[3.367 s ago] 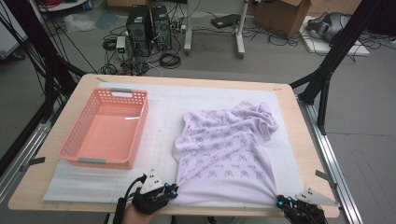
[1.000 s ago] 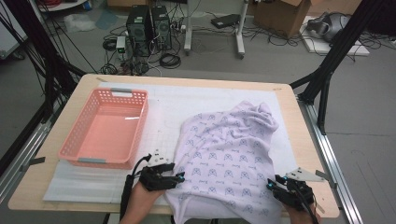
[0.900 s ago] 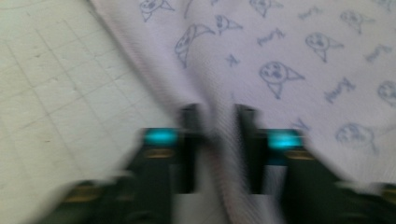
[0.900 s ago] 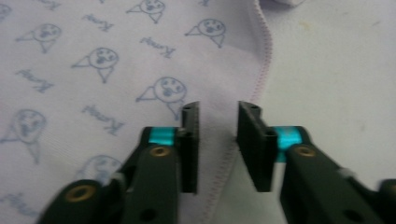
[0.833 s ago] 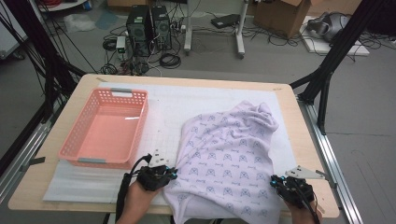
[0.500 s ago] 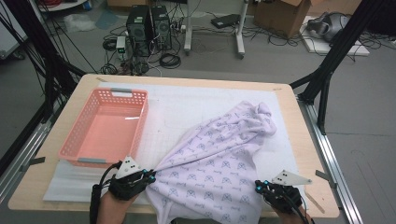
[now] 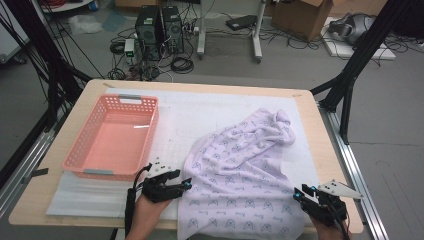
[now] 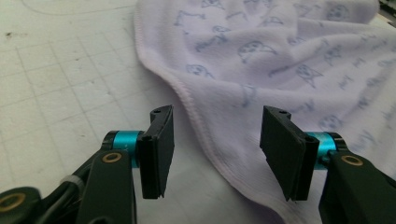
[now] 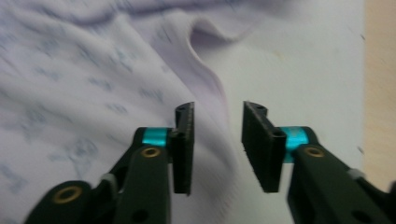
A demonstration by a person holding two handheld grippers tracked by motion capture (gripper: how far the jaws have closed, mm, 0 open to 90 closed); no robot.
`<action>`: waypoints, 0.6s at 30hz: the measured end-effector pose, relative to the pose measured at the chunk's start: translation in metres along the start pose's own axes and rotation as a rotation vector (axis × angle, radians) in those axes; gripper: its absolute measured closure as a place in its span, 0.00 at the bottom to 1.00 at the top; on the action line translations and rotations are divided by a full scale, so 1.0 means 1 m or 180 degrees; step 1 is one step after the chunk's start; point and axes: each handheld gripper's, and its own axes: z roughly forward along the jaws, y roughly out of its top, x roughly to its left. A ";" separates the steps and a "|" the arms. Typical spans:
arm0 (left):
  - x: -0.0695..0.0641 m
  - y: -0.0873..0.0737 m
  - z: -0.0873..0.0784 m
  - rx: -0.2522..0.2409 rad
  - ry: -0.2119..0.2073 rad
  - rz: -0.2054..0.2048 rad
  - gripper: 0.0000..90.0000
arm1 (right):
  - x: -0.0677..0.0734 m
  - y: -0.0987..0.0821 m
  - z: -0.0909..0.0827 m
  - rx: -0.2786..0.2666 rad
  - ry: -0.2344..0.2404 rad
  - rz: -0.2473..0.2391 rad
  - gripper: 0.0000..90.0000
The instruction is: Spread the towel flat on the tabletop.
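Both of my grippers sat at the near edge of the table in the high view: my left gripper (image 7: 186, 184) just touched the near left hem of the lavender printed cloth (image 7: 240, 170), and my right gripper (image 7: 300, 193) was at its near right corner. That cloth lay spread on the right half of the white mat (image 7: 185, 120), bunched into folds at its far right end, its near edge hanging off the table. To the far left of the cloth stood the pink basket (image 7: 114, 140), with nothing in it. Beyond the wooden table (image 7: 320, 145), on the grey floor, stood two computer towers (image 7: 160, 22), loose cables and a cardboard box (image 7: 300, 12).

From the left gripper view, my left gripper (image 8: 215, 135) had just let its jaws spread; they stood released, with the stitched hem of the cloth (image 8: 289, 70) running between them over the gridded mat (image 8: 56, 70), neither pad pressing it.

From the right gripper view, blurred, my right gripper (image 9: 217, 144) had likewise just opened, its pads apart above the cloth's edge (image 9: 93, 84), where it met the mat (image 9: 299, 60).
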 end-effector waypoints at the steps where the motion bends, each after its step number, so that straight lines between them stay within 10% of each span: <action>1: 0.001 0.002 0.005 0.0019 0.0006 -0.0024 0.48 | 0.001 0.002 0.002 0.0001 0.0021 0.0016 0.64; 5: -0.001 0.013 0.026 0.0266 -0.0059 0.0050 0.47 | 0.006 0.005 0.024 0.0213 0.0018 -0.0077 0.60; 8: -0.010 0.015 0.030 0.0344 0.0270 0.0473 0.63 | 0.008 0.002 0.035 0.0363 0.0028 -0.0144 0.71; 10: -0.007 0.014 0.026 0.0366 0.0155 0.0312 0.95 | 0.013 0.000 0.034 0.0351 0.0089 -0.0222 0.91; 18: -0.018 -0.014 -0.017 0.0267 -0.0062 0.0337 0.96 | 0.026 -0.023 -0.004 0.0447 0.0323 -0.0315 0.97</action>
